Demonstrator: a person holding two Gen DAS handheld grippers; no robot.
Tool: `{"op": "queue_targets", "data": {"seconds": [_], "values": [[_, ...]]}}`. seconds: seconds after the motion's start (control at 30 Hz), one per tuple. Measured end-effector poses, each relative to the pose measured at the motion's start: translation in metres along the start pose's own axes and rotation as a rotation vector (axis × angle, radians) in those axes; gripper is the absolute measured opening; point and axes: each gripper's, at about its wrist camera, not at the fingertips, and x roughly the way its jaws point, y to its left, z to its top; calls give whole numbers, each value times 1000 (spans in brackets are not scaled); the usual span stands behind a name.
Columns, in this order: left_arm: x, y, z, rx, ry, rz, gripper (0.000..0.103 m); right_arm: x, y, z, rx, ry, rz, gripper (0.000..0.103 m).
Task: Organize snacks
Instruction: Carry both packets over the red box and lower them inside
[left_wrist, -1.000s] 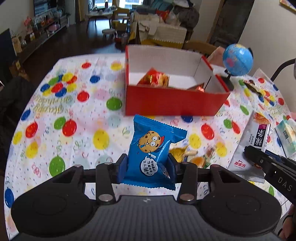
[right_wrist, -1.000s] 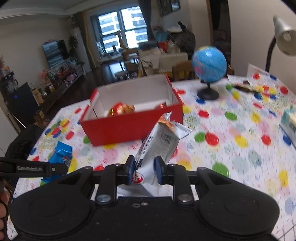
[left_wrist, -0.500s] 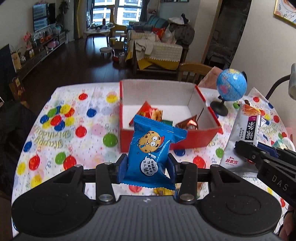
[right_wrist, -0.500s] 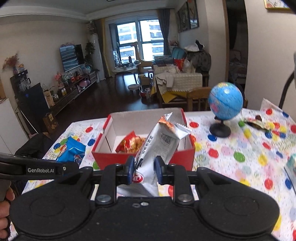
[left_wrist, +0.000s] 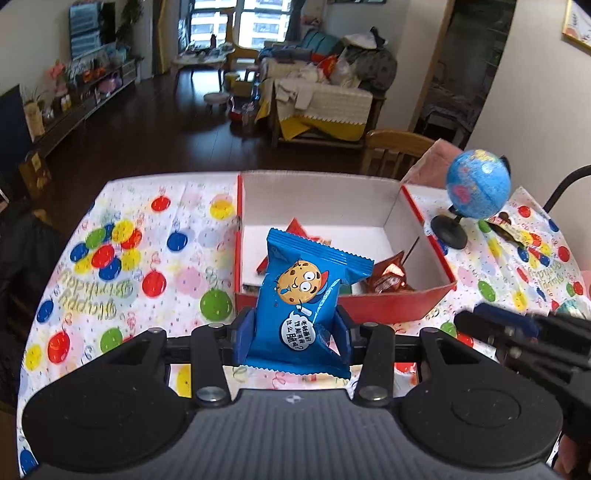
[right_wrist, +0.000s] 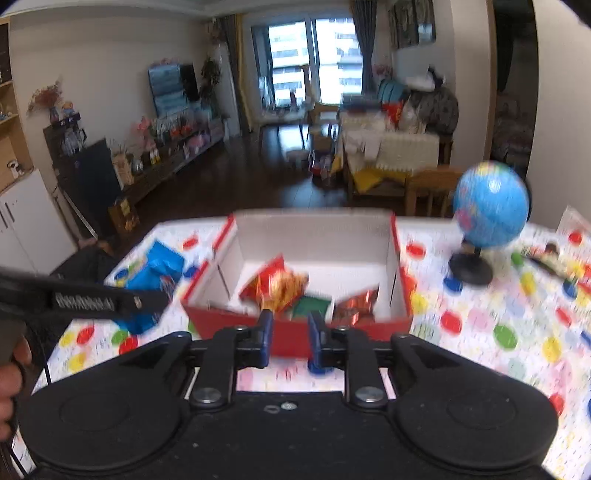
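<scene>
My left gripper (left_wrist: 293, 336) is shut on a blue cookie packet (left_wrist: 301, 299) and holds it upright just in front of the red box (left_wrist: 388, 310). The box is white inside and holds a red-orange packet (right_wrist: 277, 284), a green one (right_wrist: 308, 308) and a brown foil one (right_wrist: 356, 304). My right gripper (right_wrist: 290, 332) faces the box's front wall (right_wrist: 369, 326). Its jaws stand a little apart with nothing between them, and no silver packet shows in either view. From the right wrist view, the left gripper (right_wrist: 159, 299) and its blue packet (right_wrist: 155, 269) are at the left.
A blue globe (left_wrist: 476, 188) on a black stand is right of the box, with a loose wrapper (left_wrist: 506, 225) beside it and a dark lamp arm (left_wrist: 565, 181) at the edge. The spotted tablecloth (left_wrist: 147, 258) lies around the box. A hand (right_wrist: 11, 373) grips the left tool.
The silver packet that stood between the right jaws is gone from them. Both grippers have risen and come closer to the red box. The blue packet stays gripped.
</scene>
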Motion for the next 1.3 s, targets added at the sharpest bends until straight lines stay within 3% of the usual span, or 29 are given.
{"op": "queue_targets", "data": {"seconds": [0.2, 0.33, 0.43, 0.7, 0.97, 1.3], "values": [[24, -7, -22, -6, 72, 2, 44, 26, -22, -38, 9, 142, 7, 33], [36, -16, -36, 7, 114, -4, 44, 25, -29, -65, -14, 190, 23, 75], [42, -22, -43, 19, 136, -11, 44, 28, -36, -82, -29, 230, 22, 76], [55, -39, -54, 56, 178, -10, 44, 53, -60, -108, -14, 319, 16, 52], [58, -40, -57, 66, 191, 3, 44, 56, -57, -115, -34, 305, 43, 11], [42, -36, -58, 49, 169, -10, 44, 24, -45, -99, -39, 222, 24, 10]]}}
